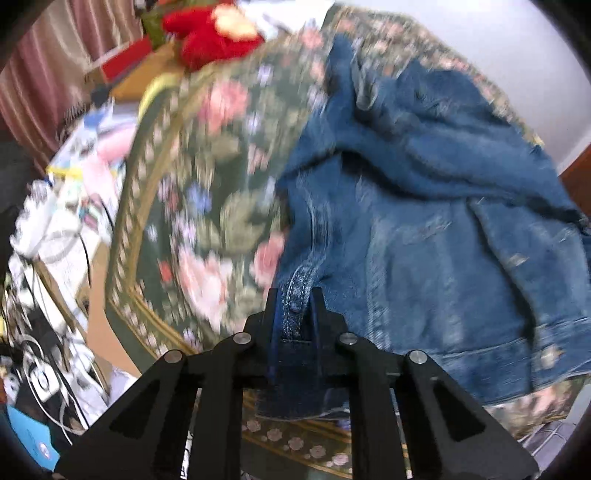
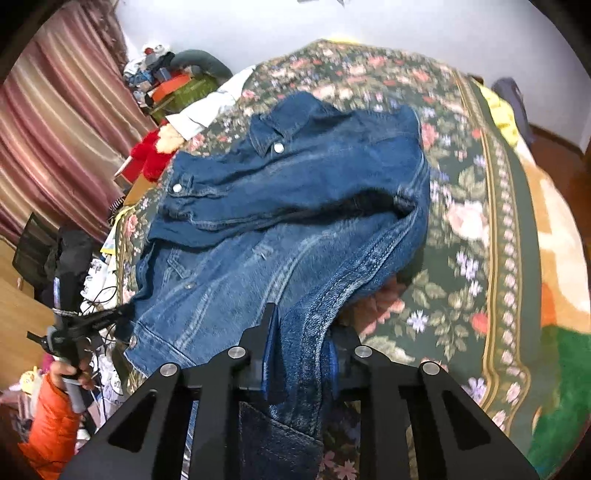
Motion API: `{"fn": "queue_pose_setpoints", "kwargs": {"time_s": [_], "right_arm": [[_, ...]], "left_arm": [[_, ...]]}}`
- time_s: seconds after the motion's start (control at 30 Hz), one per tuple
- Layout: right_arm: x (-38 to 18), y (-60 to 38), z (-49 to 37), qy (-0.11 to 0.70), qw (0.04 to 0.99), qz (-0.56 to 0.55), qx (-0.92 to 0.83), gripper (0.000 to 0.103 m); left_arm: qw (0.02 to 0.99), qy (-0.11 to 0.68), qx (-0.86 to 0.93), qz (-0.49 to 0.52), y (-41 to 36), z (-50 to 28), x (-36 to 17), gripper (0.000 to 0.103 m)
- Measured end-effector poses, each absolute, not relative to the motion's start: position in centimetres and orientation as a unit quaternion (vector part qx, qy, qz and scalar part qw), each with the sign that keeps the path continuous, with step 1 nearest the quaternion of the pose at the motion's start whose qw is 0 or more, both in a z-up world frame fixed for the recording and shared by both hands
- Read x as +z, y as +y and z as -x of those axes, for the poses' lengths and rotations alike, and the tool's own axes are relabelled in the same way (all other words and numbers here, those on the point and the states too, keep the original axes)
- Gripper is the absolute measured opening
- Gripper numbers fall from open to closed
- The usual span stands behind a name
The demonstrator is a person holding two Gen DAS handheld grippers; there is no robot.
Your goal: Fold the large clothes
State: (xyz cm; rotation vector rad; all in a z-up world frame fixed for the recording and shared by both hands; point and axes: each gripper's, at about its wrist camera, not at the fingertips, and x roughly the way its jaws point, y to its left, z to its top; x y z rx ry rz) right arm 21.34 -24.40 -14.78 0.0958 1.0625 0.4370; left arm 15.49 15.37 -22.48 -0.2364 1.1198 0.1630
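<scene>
A blue denim jacket (image 1: 424, 236) lies on a dark green floral blanket (image 1: 207, 192), one sleeve folded across its body. My left gripper (image 1: 293, 299) is shut on the jacket's hem band near a button. In the right wrist view the jacket (image 2: 280, 206) lies across the same blanket (image 2: 461, 229). My right gripper (image 2: 301, 325) is shut on a thick seamed edge of the jacket, which is lifted off the blanket there. The left gripper (image 2: 122, 314) also shows at the jacket's far lower corner, held by a hand in an orange sleeve.
A red plush toy (image 1: 210, 33) lies beyond the blanket. White cables and clutter (image 1: 48, 295) crowd the floor at the left. Pink striped curtains (image 2: 55, 122) hang at the left. An orange and green blanket (image 2: 561, 295) lies at the right edge.
</scene>
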Motion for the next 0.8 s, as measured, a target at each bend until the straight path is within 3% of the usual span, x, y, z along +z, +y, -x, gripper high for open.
{"fn": "queue_pose_setpoints", "kwargs": {"time_s": [0.3,0.4,0.57,0.73,0.8], "right_arm": [[-11.6,-24.9,-23.3,0.455,0.858,-0.072,0.227,0.013],[-10.4,-24.8,-24.6,0.435,0.87,-0.066,0.223,0.012],[-9.2,-25.0,-28.1,0.416,0.882,-0.066,0.21,0.011],[-9.9,-24.1,-32.5,0.409,0.894,-0.044,0.177,0.011],[-11.2,-24.0,-34.1,0.429,0.888,-0.043,0.162,0.011]], "left_arm": [[0.883,0.453,0.016,0.118,15.0,-18.5,-15.1,0.012],[0.901,0.422,0.0,0.103,14.3,-20.7,-12.6,0.0],[0.929,0.362,0.003,0.075,13.9,-24.2,-8.3,0.0],[0.912,0.402,0.017,0.073,15.2,-28.2,-10.0,0.001],[0.9,0.43,0.027,0.069,15.7,-28.6,-12.1,0.007]]}}
